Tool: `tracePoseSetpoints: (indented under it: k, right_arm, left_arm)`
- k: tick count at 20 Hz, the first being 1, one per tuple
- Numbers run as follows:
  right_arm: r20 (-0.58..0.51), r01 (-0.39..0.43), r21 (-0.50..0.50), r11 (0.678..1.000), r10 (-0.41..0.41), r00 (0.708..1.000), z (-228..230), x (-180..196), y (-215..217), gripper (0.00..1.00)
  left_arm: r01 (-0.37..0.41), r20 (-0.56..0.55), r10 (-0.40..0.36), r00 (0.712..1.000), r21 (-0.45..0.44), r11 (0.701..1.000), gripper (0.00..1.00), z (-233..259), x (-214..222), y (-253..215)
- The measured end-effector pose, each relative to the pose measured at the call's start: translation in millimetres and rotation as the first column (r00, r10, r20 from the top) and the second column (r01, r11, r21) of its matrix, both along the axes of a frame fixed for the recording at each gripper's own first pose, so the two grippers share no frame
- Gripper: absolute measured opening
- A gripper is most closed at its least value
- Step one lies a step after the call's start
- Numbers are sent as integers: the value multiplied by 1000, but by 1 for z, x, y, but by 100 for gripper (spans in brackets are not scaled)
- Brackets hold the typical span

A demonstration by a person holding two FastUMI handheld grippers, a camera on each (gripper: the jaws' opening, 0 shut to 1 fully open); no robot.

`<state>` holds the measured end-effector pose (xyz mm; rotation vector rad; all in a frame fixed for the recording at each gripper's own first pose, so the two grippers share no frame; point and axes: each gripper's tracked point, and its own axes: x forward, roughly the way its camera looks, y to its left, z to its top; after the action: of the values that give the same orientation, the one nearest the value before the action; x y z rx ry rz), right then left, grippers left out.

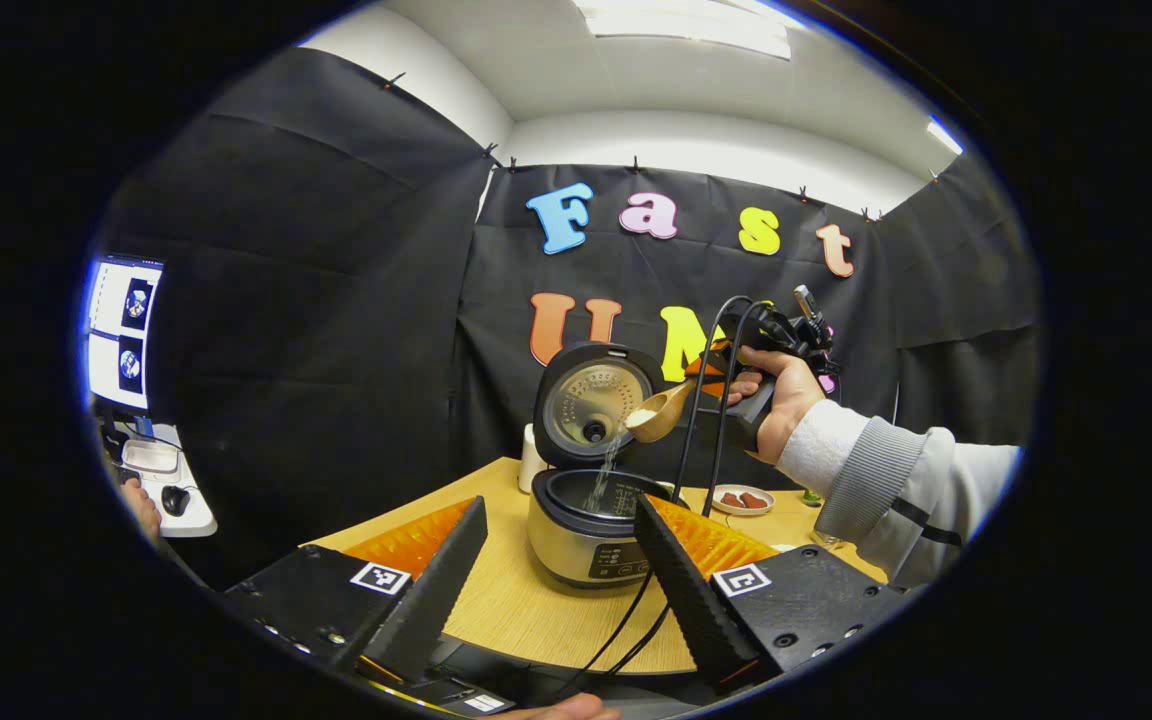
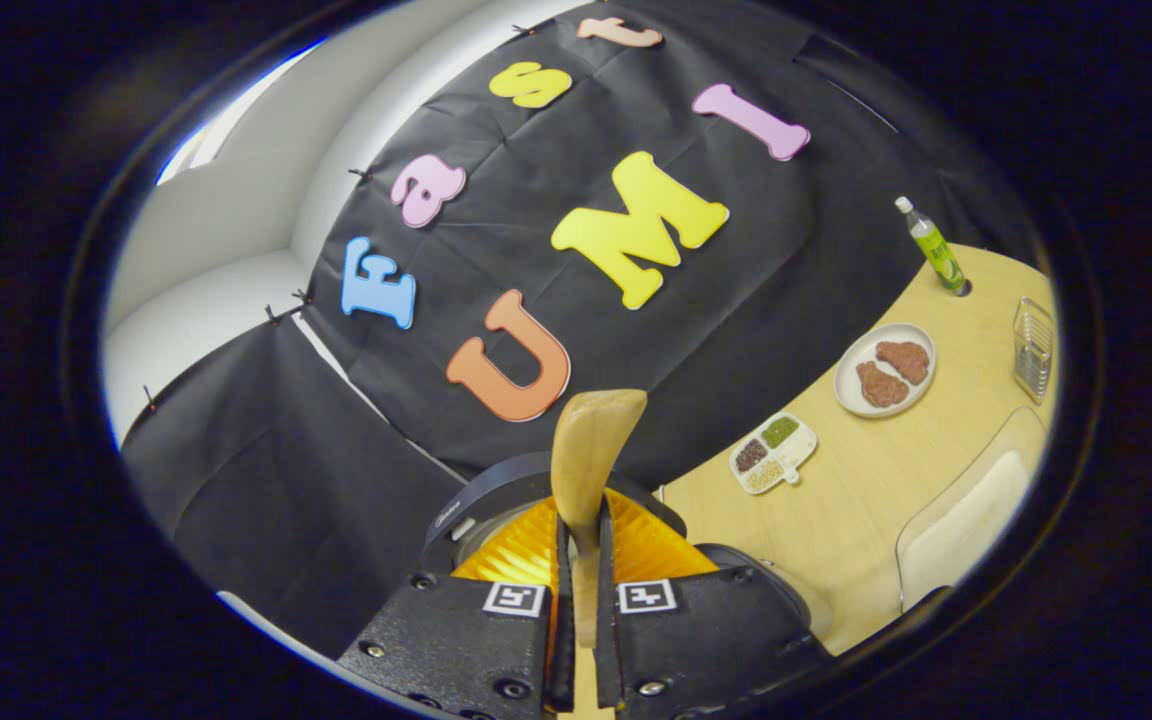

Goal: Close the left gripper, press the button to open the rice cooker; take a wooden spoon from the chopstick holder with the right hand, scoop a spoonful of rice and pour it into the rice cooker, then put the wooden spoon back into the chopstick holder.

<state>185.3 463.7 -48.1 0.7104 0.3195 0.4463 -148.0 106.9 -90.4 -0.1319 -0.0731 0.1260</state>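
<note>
Wooden spoon (image 2: pixel 591 450) before rice cooker (image 2: pixel 536 490)

The worktop (image 1: pixel 496 590) is pale wood-look board, smooth and matt, with fine grain. The rice cooker (image 1: pixel 581 545) has a brushed metal body with a soft sheen, a glossy dark control panel, a dark inner pot, and a shiny perforated metal plate inside its raised lid (image 1: pixel 591 400). The wooden spoon (image 2: pixel 591 455) is light, smooth, unvarnished-looking wood. The left gripper (image 1: pixel 561 560) has ribbed, matt fingers on rough black plastic blocks, each carrying a paper-like printed tag. The small plate (image 2: pixel 884 372) near the worktop's far edge is glossy white ceramic or plastic. The bottle (image 2: pixel 931 247) is clear glossy plastic. The sleeve (image 1: pixel 871 470) is ribbed knit cloth.
</note>
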Motion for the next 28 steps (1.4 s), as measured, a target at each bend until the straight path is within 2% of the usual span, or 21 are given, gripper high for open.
tracePoseSetpoints:
  k: [4, 5, 8, 12, 15, 18, 19, 25, 28]
  right_arm:
    - [66, 8, -99, 995, -1, 998, -2, 2, -5, 13]
    - [77, 8, -114, 993, 1, 997, -3, 0, -3, 10]
    - [109, -5, -177, 984, 25, 994, -7, -3, 3, 11]
    - [181, 22, -267, 963, 28, 983, -6, -6, 4, 16]
    - [240, 32, -350, 936, 56, 969, -6, -12, 8, 10]
    - [273, 45, -397, 917, 71, 959, -6, -17, 12, 16]
    - [299, 53, -409, 911, 79, 951, 0, -19, 15, 13]
    - [399, 88, -570, 817, 181, 899, -4, -31, 33, 14]
    - [374, 59, -630, 774, 237, 897, -22, -34, 42, 14]
  left_arm:
    - [9, -31, -9, 999, 4, 1000, 94, -12, 4, -1]
    - [-3, -43, 3, 999, 9, 1000, 94, -15, 4, 3]
    - [-36, -59, 39, 997, 42, 998, 94, -17, 4, 8]
    - [-9, -55, 13, 998, 65, 998, 95, -13, 4, -4]
    - [-5, -50, 10, 999, 86, 996, 95, -10, 2, -5]
    - [-12, -53, 17, 998, 85, 996, 94, -12, 5, -3]
    - [-15, -56, 20, 998, 82, 997, 94, -12, 5, -2]
    - [-5, -60, 9, 998, 68, 998, 95, -15, 6, -3]
    - [5, -59, 0, 998, 83, 996, 95, -16, 4, -8]
